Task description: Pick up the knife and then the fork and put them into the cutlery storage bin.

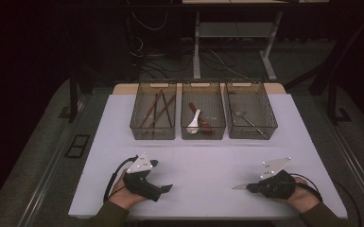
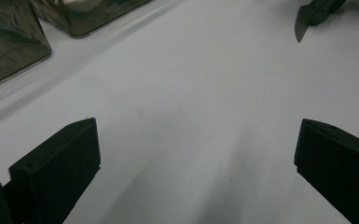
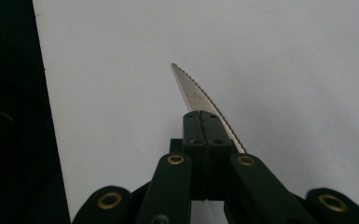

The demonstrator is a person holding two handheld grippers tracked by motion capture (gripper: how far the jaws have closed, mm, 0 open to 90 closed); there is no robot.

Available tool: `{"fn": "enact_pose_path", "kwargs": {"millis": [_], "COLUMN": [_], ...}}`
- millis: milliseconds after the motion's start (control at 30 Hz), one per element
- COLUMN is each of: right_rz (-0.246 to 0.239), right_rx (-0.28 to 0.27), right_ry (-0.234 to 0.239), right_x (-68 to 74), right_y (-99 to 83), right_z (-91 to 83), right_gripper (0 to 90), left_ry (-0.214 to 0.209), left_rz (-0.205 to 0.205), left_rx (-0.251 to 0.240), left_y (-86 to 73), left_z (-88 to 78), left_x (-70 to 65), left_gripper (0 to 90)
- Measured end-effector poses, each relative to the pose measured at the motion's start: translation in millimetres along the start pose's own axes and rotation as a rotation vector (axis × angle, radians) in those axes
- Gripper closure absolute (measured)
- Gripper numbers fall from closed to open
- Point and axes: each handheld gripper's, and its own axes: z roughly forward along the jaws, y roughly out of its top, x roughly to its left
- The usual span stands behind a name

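No readable text or labels anywhere.

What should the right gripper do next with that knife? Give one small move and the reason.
Probably carry the knife forward toward the right-hand bin. The right gripper is shut on the serrated blade low over the white table, and the three bins sort cutlery: sticks in the left bin, spoons in the middle bin, a metal fork in the right-hand one. The left gripper is open.

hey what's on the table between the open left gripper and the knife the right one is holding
Nothing: in the high view, bare white table runs from the left gripper to the knife clamped in the right gripper. The left gripper view shows the same bare stretch.
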Motion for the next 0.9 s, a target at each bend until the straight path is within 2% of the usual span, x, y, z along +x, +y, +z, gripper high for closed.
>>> {"fn": "enact_pose_path", "kwargs": {"millis": [300,367,533,633,900], "right_rz": [-0.047,-0.035,-0.049,-0.039,-0.038], "right_rx": [0.005,-0.001,-0.007,-0.008,-0.008], "right_ry": [-0.023,-0.02,-0.037,-0.043,-0.088], "right_x": [0.0,0.3,-2.9,-3.1,-9.2], "right_y": [2.0,2.8,5.3,6.3,11.3], "right_z": [2.3,2.9,5.4,6.1,9.4], "right_gripper": [89.7,89.7,89.8,89.8,89.8], "left_ry": [0.0,0.0,0.0,-0.001,-0.001], "left_rz": [0.004,0.004,0.006,0.005,0.005], "left_rx": [0.002,0.003,0.004,0.004,0.006], "left_y": [0.1,0.2,0.2,0.2,0.3], "left_z": [0.5,0.5,0.6,0.9,1.2], "left_x": [0.0,0.0,-0.1,-0.2,-0.5], "left_gripper": [0.0,0.0,0.0,0.0,0.0]}}
